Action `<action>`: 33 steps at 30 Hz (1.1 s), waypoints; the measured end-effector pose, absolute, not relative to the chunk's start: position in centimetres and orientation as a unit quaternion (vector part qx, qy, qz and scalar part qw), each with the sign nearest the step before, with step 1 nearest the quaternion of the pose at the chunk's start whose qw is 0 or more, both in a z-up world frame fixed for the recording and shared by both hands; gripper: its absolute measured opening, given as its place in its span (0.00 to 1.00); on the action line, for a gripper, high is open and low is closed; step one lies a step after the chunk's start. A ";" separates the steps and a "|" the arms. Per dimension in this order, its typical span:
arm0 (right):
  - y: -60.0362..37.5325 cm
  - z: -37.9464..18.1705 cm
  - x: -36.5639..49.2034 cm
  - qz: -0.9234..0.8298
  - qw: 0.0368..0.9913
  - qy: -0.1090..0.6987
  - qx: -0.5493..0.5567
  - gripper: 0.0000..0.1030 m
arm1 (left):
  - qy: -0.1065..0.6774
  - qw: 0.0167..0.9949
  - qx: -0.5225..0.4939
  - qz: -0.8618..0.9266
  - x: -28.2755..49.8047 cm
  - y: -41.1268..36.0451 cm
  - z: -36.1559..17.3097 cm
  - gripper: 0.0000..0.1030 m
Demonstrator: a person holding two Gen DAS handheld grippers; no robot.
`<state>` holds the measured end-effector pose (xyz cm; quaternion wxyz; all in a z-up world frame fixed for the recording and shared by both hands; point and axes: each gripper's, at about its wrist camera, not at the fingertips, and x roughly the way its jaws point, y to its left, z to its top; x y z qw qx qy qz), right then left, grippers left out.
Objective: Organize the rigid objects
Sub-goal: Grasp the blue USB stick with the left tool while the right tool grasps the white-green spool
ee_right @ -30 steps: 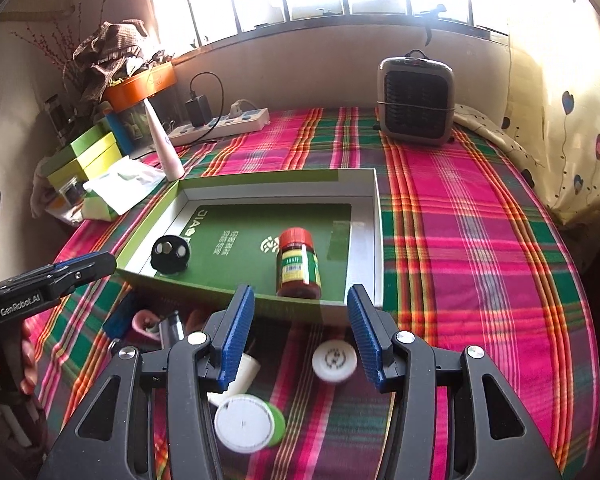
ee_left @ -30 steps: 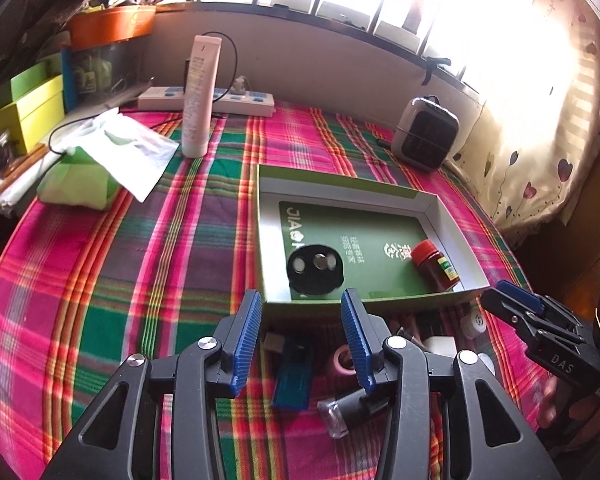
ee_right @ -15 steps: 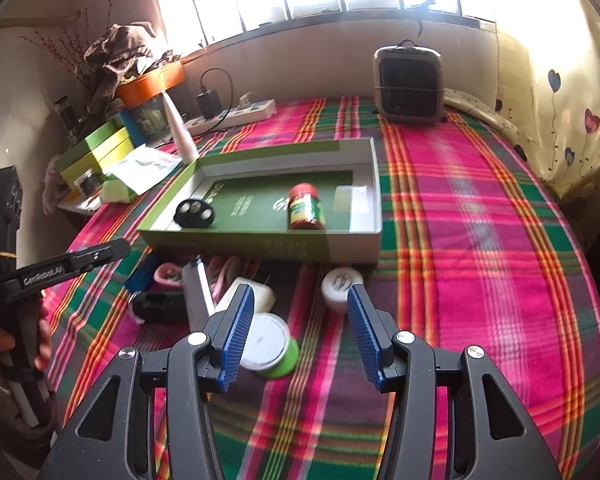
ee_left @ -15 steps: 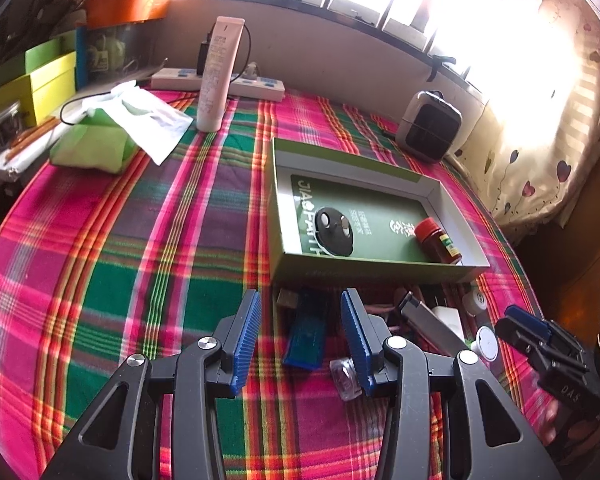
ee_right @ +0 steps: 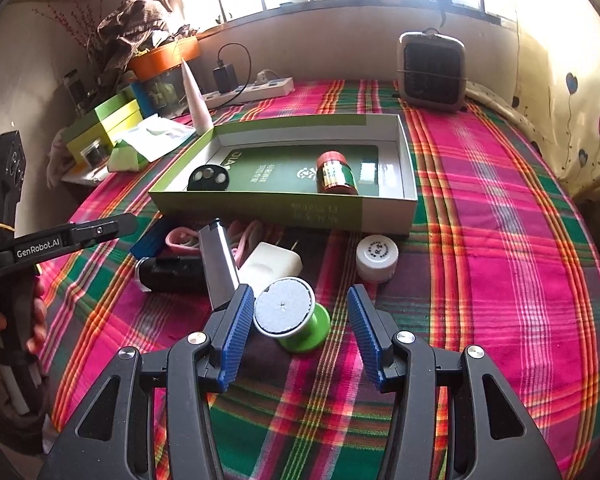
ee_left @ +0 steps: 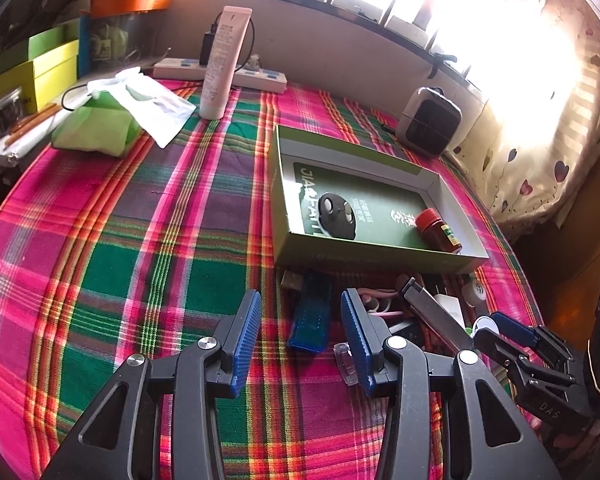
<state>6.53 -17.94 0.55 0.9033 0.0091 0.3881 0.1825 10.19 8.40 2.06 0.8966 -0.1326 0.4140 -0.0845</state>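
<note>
A green box (ee_left: 284,252) (ee_right: 340,214) lies on the plaid cloth and holds a black round fob (ee_left: 336,216) (ee_right: 209,178) and a red-capped jar (ee_left: 438,230) (ee_right: 336,172). Loose items lie in front of it: a blue flat case (ee_left: 311,314), a silver bar (ee_right: 218,264), a black device (ee_right: 176,274), a white case (ee_right: 270,264), a white cap (ee_right: 377,255), a green spool (ee_right: 292,314). My left gripper (ee_left: 300,336) is open, with the blue case between its fingers. My right gripper (ee_right: 298,330) is open around the green spool.
A small heater (ee_left: 430,120) (ee_right: 431,70) stands behind the box. A tall white tube (ee_left: 222,64), a power strip (ee_left: 220,74), a green tissue pack (ee_left: 96,132) and yellow boxes (ee_left: 32,74) line the far left. The cloth drops off at the right edge.
Both grippers have pulled back from the box toward the near side. The loose items now lie between and before the fingers. Both stay open.
</note>
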 end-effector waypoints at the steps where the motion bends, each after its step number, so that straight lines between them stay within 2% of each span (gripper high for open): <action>1: -17.8 0.5 6.5 0.182 0.903 0.388 0.007 0.49 | 0.414 0.896 -0.133 -0.085 10.2 8.4 2.0 0.40; 21: -17.9 -1.0 7.1 0.170 0.893 0.417 0.004 0.48 | 0.426 0.892 -0.123 -0.085 10.6 7.9 1.4 0.40; 23: -18.0 -1.0 7.1 0.171 0.893 0.416 0.007 0.46 | 0.427 0.892 -0.120 -0.084 10.6 7.8 1.4 0.40; 25: -18.2 -1.0 7.1 0.168 0.894 0.415 0.007 0.33 | 0.429 0.892 -0.118 -0.083 10.7 7.7 1.3 0.40; 33: -19.1 -0.7 6.9 0.145 0.901 0.409 0.005 0.32 | 0.438 0.891 -0.093 -0.076 11.1 6.9 0.9 0.40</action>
